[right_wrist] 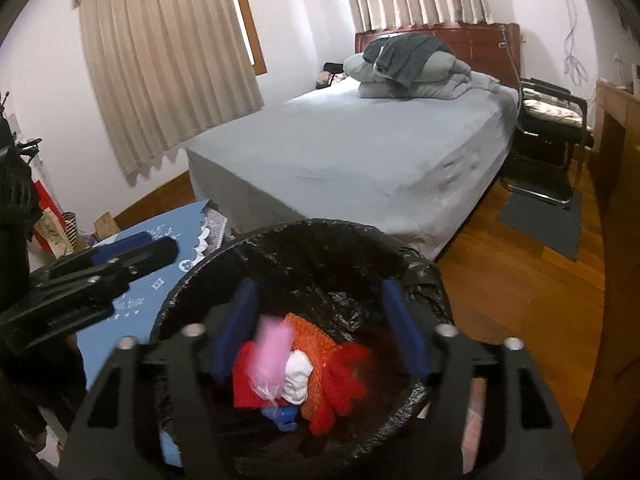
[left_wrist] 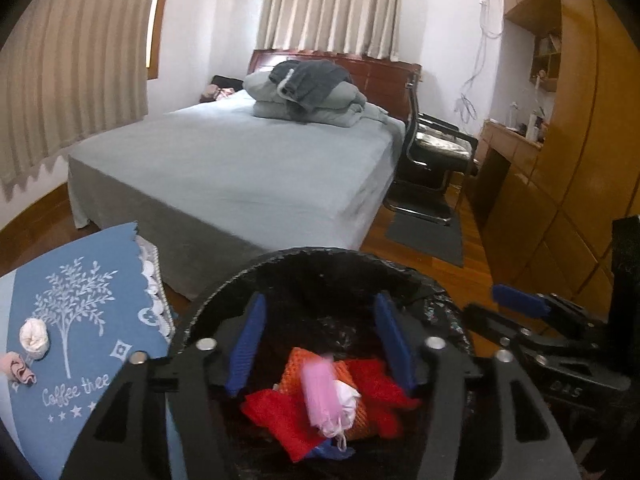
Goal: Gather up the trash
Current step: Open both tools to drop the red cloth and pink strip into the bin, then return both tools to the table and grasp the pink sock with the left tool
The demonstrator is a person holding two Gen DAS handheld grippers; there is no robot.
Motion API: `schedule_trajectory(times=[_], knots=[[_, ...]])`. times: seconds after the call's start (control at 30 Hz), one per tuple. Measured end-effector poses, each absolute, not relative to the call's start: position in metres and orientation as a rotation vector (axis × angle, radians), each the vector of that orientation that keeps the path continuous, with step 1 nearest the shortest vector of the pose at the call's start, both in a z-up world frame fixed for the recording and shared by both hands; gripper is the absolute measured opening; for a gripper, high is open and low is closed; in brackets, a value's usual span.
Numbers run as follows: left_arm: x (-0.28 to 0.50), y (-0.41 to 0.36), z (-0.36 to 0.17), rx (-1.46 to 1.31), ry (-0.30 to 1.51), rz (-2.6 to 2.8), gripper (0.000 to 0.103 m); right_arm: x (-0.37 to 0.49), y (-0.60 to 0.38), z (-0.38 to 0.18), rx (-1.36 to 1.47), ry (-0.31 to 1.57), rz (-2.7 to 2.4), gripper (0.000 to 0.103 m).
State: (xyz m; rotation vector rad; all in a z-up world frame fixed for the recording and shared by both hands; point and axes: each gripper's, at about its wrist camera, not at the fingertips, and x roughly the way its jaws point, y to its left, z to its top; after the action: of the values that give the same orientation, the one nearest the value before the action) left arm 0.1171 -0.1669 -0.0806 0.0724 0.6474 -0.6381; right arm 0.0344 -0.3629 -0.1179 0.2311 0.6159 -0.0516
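A bin lined with a black bag [left_wrist: 320, 254] [right_wrist: 320, 226] stands just below both grippers. Inside lie red cloths [left_wrist: 280, 420] [right_wrist: 344, 380], an orange mesh piece [left_wrist: 296, 364] [right_wrist: 316, 340], a white wad [left_wrist: 347, 396] [right_wrist: 298, 376] and a blurred pink piece [left_wrist: 320, 396] [right_wrist: 272, 356]. My left gripper [left_wrist: 320, 312] is open over the bin, its pads clear of everything. My right gripper [right_wrist: 319, 292] is open too, with nothing between its fingers. A white crumpled wad [left_wrist: 34, 338] and a pink scrap [left_wrist: 18, 368] rest on the blue tablecloth [left_wrist: 88, 320] to the left.
A grey bed [left_wrist: 240, 168] with folded bedding fills the room beyond the bin. A black chair [left_wrist: 436, 152] and dark floor mat [left_wrist: 428, 236] are at the right, beside a wooden wardrobe [left_wrist: 560, 180]. Bags [right_wrist: 52, 224] sit by the wall at left.
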Motion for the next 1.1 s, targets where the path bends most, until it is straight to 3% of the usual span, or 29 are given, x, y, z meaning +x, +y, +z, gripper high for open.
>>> schedule_trajectory(times=[0.07,0.2,0.37,1.1], knots=[[0.118,-0.161,-0.078,0.070,0.643,-0.613,0.069,0.034,-0.361,-0.117,0.220,0.608,-0.069,0.089],[0.118,-0.142,-0.075,0.063,0.621,-0.565,0.078,0.033,-0.358,-0.113,0.218,0.590,-0.073,0.096],[0.116,-0.108,-0.071,0.054,0.602,-0.485,0.084,0.039,-0.348,-0.108,0.223,0.578,-0.049,0.097],[0.145,0.102,-0.111,-0.036,0.622,0.011,0.086,0.142,-0.188,-0.115,0.161,0.609,0.206,0.097]])
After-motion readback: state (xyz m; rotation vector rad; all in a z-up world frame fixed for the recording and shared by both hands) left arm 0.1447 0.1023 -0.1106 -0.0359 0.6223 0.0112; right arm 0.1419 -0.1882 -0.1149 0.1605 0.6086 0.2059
